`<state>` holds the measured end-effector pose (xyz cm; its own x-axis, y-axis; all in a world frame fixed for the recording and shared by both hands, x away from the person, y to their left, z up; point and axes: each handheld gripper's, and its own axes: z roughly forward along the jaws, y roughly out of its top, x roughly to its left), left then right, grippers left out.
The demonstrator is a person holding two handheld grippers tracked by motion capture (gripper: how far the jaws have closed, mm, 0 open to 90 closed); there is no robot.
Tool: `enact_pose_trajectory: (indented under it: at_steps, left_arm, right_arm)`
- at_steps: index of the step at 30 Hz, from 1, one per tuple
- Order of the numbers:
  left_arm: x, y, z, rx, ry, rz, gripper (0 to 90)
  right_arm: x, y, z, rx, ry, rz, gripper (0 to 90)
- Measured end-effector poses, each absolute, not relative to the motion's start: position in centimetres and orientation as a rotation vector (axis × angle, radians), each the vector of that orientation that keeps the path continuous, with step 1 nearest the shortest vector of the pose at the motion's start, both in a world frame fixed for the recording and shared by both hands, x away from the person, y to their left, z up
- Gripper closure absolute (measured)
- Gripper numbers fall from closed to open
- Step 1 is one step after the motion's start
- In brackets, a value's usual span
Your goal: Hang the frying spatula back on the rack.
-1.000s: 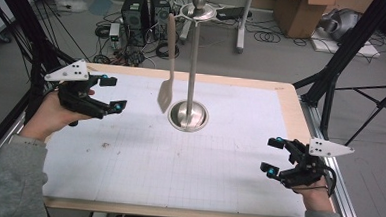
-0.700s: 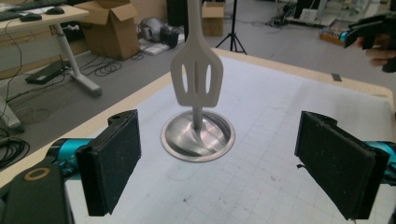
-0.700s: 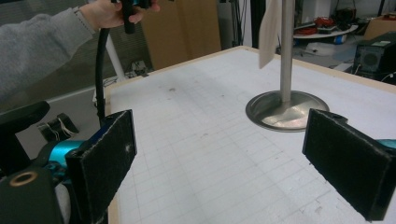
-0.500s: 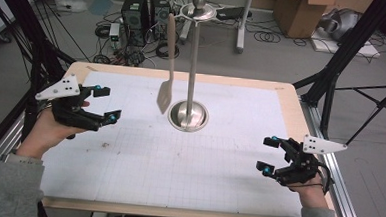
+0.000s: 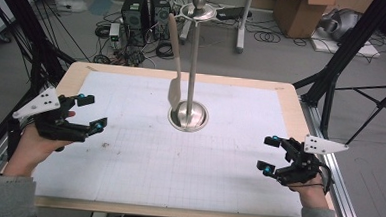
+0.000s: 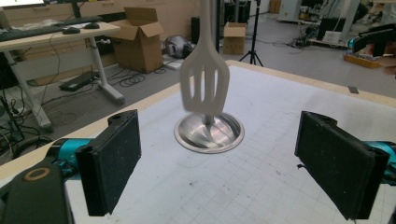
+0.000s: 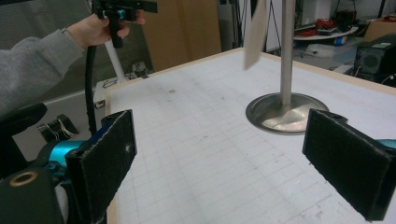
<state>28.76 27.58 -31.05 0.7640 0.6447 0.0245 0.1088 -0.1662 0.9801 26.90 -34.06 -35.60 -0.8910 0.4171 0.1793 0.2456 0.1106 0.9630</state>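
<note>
high view: the slotted spatula hangs from the metal stand at mid-table so it can be taken; left gripper and right gripper flank it, well apart.

left gripper view: jaws spread wide, empty, aimed at the spatula.

right gripper view: jaws likewise parted, empty.

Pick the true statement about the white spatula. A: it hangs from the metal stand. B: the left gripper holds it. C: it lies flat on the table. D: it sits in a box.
A: the spatula hangs blade-down beside the pole of the stand, while the left gripper is open and apart from it.
</note>
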Motion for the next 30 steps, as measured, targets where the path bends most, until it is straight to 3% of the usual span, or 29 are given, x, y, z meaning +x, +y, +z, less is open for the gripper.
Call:
enact_pose_trajectory:
  at_steps: [19,30]
  left_arm:
    - [26.4,31.5,-35.1,1.63,0.673,0.514,14.3]
    - [25.0,34.1,-35.8,1.575,0.737,0.574,14.3]
  right_arm:
    - [27.0,-34.0,-35.8,0.675,2.237,1.884,8.6]
    - [27.0,-34.6,-36.4,0.718,2.201,1.867,8.6]
